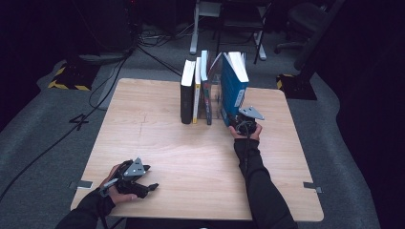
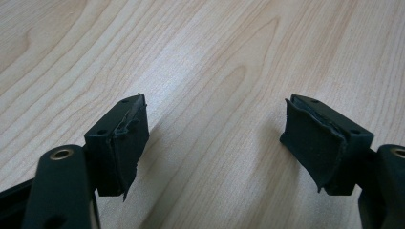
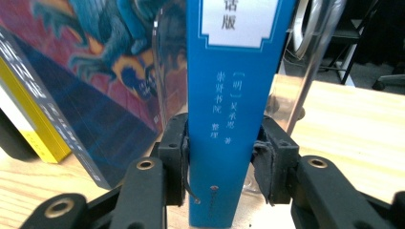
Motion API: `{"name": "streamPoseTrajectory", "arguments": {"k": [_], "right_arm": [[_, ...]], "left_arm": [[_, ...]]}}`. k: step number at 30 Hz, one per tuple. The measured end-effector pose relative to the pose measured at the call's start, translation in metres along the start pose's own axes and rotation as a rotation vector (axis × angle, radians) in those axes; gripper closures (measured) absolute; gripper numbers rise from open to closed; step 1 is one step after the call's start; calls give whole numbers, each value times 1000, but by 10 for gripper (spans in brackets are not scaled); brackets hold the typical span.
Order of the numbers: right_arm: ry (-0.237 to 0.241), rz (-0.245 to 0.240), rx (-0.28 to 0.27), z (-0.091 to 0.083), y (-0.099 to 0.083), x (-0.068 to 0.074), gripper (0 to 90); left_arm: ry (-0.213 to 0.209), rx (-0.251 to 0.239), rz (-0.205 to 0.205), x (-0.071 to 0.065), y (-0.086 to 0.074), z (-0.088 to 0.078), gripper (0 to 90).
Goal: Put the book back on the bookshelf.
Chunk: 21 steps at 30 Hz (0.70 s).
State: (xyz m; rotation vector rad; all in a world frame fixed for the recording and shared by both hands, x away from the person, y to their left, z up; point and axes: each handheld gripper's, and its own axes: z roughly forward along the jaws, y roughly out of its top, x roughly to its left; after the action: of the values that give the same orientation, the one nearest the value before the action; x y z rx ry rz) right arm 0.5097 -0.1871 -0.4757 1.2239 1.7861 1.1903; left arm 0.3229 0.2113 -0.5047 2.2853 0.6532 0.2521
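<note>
A thick blue book [image 1: 233,88] stands on end at the right of a row of books at the back of the wooden table [image 1: 191,152]. My right gripper [image 1: 238,122] is shut on the foot of its spine. In the right gripper view the pads [image 3: 177,157] press both sides of the blue spine [image 3: 229,95], which carries white print. My left gripper [image 1: 147,184] rests near the front left corner. Its jaws stand open over bare wood [image 2: 215,138], with nothing between them.
Left of the blue book stand a black book [image 1: 186,93], a white and yellow one [image 1: 197,90] and a dark one with a colourful cover [image 3: 95,71]. A clear bookend [image 3: 165,71] sits beside the blue book. Cables and chairs lie beyond the table's far edge.
</note>
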Motion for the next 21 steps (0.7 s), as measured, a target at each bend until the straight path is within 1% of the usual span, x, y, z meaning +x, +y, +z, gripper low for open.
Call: {"name": "streamPoseTrajectory", "arguments": {"k": [2,7,13,15,18,20,21], "right_arm": [[2,14,-9,0,0,0,610],[-1,-9,-1,3,1,-1,606],[-5,-36,21,0,5,-1,589],[0,-54,28,-4,9,-2,580],[24,-80,39,-13,14,-5,551],[40,-91,37,-20,16,-7,545],[49,-115,33,-25,17,-7,550]], "left_arm": [[0,0,-3,0,0,0,235],[-1,0,2,0,0,0,235],[-1,0,-1,0,0,0,234],[-1,0,-1,0,0,0,234],[0,-1,-2,0,0,0,234],[-1,0,1,0,0,0,234],[-1,0,1,0,0,0,234]]}}
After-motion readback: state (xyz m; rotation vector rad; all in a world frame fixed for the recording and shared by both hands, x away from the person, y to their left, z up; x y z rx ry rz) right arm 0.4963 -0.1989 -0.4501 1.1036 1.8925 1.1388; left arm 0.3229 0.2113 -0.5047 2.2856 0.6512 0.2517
